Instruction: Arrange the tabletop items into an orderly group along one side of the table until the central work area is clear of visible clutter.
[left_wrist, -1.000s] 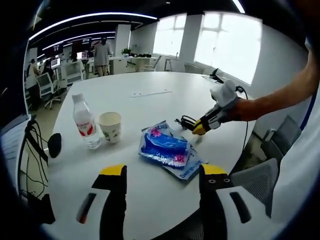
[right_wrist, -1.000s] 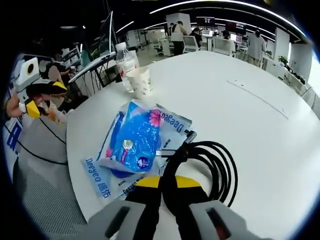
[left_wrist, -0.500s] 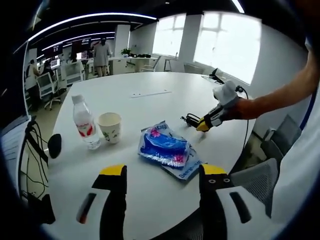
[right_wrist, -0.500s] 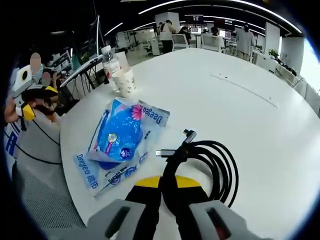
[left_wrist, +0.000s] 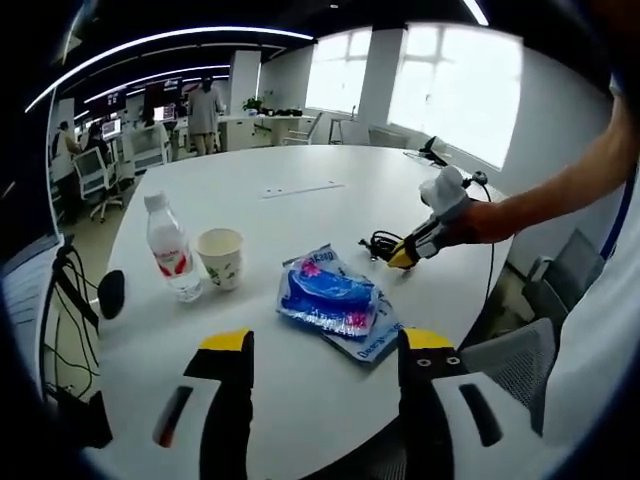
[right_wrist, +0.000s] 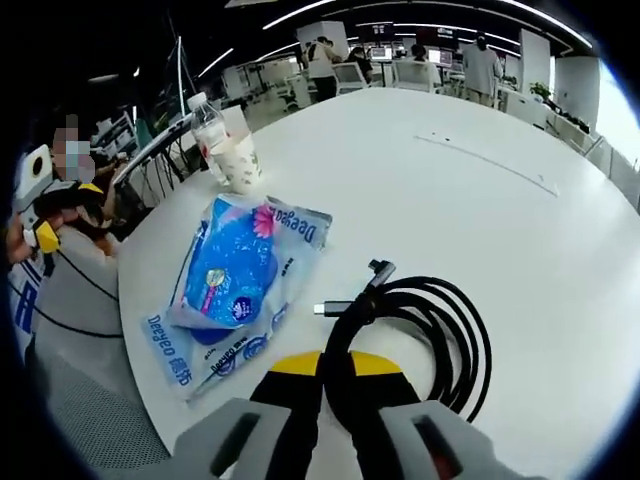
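A: Right tongs (right_wrist: 337, 365) are clamped on the black cable (right_wrist: 415, 330), jaws pinched together over one side of the coil, down on the white worktop (right_wrist: 520, 240).

B: And the left tongs (left_wrist: 320, 345)?

A: Spread wide, nothing between them, hanging over the near edge of the worktop (left_wrist: 330, 215). From there you can see the right tongs (left_wrist: 404, 256) across the tissue pack (left_wrist: 330, 295), yellow tips on the cable (left_wrist: 382, 243).

B: How's that cable going to behave?

A: Light and floppy, I'd say. The loops sit loose, and two plug ends poke out toward the tissue pack (right_wrist: 235, 280). Gripped on one strand, the coil may sag or unwind when lifted. Taking several loops together would hold it better.

B: And the pack?

A: Soft plastic wrapper, blue, squashy and light. Probably slippery, so pinch a flat edge rather than the puffed middle. It lies just beside the cable, nearer the edge.

B: Any writing?

A: "Deeyeo" on the wrapper, readable twice. Other print is too small.

B: Beyond the pack?

A: A paper cup (left_wrist: 221, 256) and a water bottle (left_wrist: 170, 245) with a red label, side by side, apart from the pack. Cup's light and tippy; whether it's empty I can't tell.
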